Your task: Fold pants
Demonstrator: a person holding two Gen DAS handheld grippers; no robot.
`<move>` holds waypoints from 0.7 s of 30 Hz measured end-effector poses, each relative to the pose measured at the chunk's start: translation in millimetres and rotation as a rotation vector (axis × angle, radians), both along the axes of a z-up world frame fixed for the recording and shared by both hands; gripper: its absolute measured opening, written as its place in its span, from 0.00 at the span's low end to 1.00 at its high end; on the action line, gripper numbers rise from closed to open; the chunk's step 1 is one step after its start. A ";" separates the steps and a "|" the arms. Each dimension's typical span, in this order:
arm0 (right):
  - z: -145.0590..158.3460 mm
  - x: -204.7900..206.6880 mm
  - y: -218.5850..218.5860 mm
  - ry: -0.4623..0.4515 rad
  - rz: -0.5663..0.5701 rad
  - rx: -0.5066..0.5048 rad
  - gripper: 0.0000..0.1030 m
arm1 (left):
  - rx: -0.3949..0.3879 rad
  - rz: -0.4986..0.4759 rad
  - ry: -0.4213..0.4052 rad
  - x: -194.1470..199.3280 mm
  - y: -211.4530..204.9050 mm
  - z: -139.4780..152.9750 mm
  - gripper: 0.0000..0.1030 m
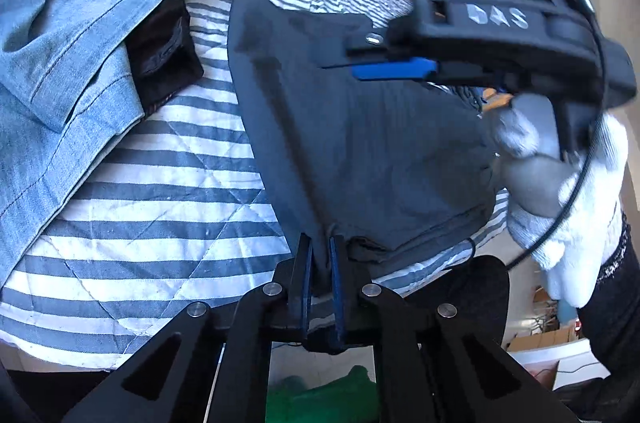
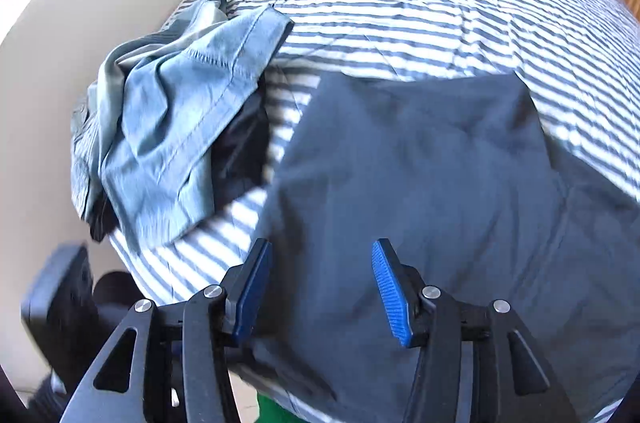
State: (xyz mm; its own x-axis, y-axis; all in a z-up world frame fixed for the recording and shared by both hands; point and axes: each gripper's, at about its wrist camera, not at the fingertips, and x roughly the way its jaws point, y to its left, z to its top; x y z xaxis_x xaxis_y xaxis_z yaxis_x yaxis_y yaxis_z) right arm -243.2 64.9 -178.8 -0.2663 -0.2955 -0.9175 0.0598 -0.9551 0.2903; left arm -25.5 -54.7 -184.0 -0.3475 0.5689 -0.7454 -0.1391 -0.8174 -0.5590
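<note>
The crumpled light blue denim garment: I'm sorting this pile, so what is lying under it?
A black fabric item pokes out from under the light blue denim garment, on the striped quilt. How far it extends underneath is covered.

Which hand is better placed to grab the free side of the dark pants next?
Probably the right. Its tongs are open just above the dark pants, holding nothing. The left tongs are already shut on the pants' near edge, so that hand looks committed.

The left gripper [image 1: 320, 263] pinches an edge of the dark pants [image 1: 360, 143] on the striped quilt [image 1: 160, 223]; a gloved hand [image 1: 568, 191] holds the right gripper [image 1: 394, 68] above them
</note>
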 end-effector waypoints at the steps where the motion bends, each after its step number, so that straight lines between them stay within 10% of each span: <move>1: -0.9 -10.0 -8.6 -0.020 0.010 -0.005 0.47 | 0.006 0.000 0.013 1.0 0.7 3.1 0.08; 11: -32.0 -50.4 -55.6 -0.180 0.083 0.133 0.47 | 0.066 -0.019 0.069 1.1 5.0 22.7 0.07; 15: -30.9 -41.7 -44.1 -0.175 0.066 0.133 0.15 | 0.064 -0.042 0.080 0.3 10.7 28.7 0.06; 21: -6.0 -20.5 2.5 -0.102 -0.017 0.025 0.03 | 0.055 -0.100 0.115 -1.1 33.6 49.9 0.06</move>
